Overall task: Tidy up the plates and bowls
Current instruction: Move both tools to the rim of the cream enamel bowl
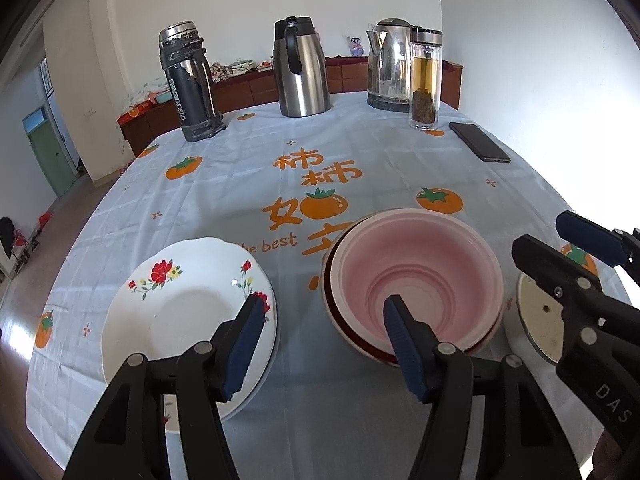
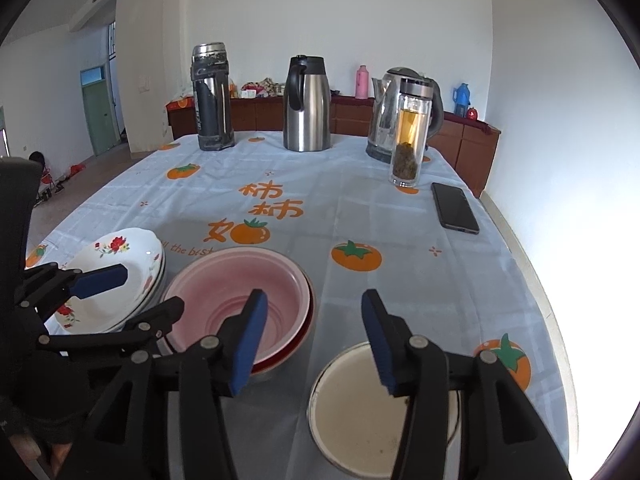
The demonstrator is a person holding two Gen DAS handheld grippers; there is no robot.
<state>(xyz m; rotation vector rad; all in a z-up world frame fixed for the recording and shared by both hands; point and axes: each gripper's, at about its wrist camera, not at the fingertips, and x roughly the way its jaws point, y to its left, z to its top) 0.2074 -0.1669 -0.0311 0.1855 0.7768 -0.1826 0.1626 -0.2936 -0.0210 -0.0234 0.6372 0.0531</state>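
Plates point(image 1: 176, 312) and pink bowls point(image 1: 420, 280) sit stacked on the surface point(image 1: 360, 152) — left tongs point(image 1: 324, 320) and right tongs point(image 2: 314, 312) both released, grasping nothing.

Left tool point(image 1: 322, 336) and right tool point(image 2: 314, 334) apparently gape, both empty.

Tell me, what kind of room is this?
Probably a dining room in someone's home. A table with a persimmon-print tablecloth holds flowered plates, a pink bowl and a kettle, and a wooden sideboard runs along the wall.
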